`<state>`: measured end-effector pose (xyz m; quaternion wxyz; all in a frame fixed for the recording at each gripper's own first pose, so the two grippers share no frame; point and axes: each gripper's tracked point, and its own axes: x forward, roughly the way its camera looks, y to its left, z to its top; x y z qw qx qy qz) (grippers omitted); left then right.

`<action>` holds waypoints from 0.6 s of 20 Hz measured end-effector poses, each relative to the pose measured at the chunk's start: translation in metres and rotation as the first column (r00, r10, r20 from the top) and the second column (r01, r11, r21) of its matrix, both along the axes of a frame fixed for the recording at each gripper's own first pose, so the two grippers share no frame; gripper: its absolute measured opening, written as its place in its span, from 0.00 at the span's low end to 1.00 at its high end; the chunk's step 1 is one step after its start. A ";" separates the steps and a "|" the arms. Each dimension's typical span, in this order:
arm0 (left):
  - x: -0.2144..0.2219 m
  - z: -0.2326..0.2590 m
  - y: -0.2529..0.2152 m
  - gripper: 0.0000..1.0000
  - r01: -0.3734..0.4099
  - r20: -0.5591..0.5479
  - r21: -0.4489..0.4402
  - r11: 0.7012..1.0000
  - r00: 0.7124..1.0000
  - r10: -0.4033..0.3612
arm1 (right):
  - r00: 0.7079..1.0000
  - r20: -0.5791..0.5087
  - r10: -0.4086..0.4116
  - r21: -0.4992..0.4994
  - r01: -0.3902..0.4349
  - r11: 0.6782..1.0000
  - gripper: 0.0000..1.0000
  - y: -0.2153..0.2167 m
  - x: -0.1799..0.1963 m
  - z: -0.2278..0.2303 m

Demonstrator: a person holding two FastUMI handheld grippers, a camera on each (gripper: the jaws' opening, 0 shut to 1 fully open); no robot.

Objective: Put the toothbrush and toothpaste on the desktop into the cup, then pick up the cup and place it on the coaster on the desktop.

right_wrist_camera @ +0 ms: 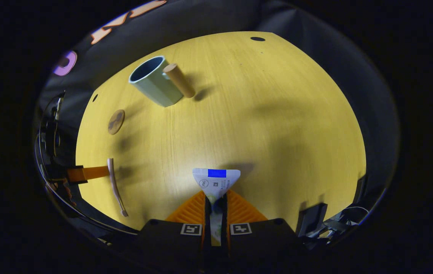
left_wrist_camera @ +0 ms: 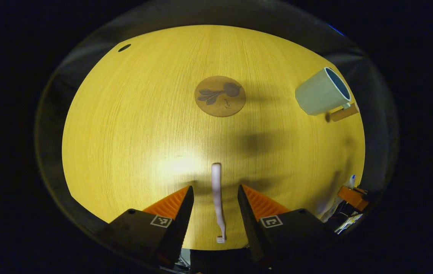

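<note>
A pale pink toothbrush (left_wrist_camera: 216,190) lies flat on the wooden desktop (left_wrist_camera: 132,125), pointing away, between the fingers of my open left gripper (left_wrist_camera: 214,187), which do not press on it. In the right gripper view the toothbrush (right_wrist_camera: 114,182) lies at the left, beside a left finger (right_wrist_camera: 87,173). My right gripper (right_wrist_camera: 215,196) is shut on a white toothpaste tube (right_wrist_camera: 216,180), whose flat crimped end sticks out forward. The pale green cup (left_wrist_camera: 321,91) (right_wrist_camera: 153,82) with a wooden handle (right_wrist_camera: 179,80) stands farther off. The round cork coaster (left_wrist_camera: 220,96) (right_wrist_camera: 116,121) lies beyond the toothbrush.
The desktop's far corner has a small dark hole (left_wrist_camera: 124,47) (right_wrist_camera: 257,39). Black cloth walls surround the table. The right gripper (left_wrist_camera: 353,196) shows at the right edge of the left gripper view. Open wood lies between the coaster and the cup.
</note>
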<state>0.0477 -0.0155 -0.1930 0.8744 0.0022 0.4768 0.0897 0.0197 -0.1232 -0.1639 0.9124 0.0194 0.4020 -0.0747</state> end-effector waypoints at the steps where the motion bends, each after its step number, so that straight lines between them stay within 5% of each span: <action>1: 0.001 -0.001 0.001 0.60 -0.003 -0.004 0.007 1.000 1.000 0.003 | 1.000 0.004 -0.006 0.003 0.006 1.000 0.13 -0.003 0.002 0.000; 9: 0.006 -0.008 0.001 0.43 -0.013 -0.032 0.036 0.999 0.999 0.014 | 0.999 0.021 -0.026 0.032 0.026 0.999 0.12 -0.017 0.006 0.008; 12: 0.005 -0.013 0.003 0.22 -0.030 -0.044 0.026 0.999 0.999 0.031 | 0.999 0.038 -0.030 0.033 0.029 0.999 0.13 -0.021 0.006 0.015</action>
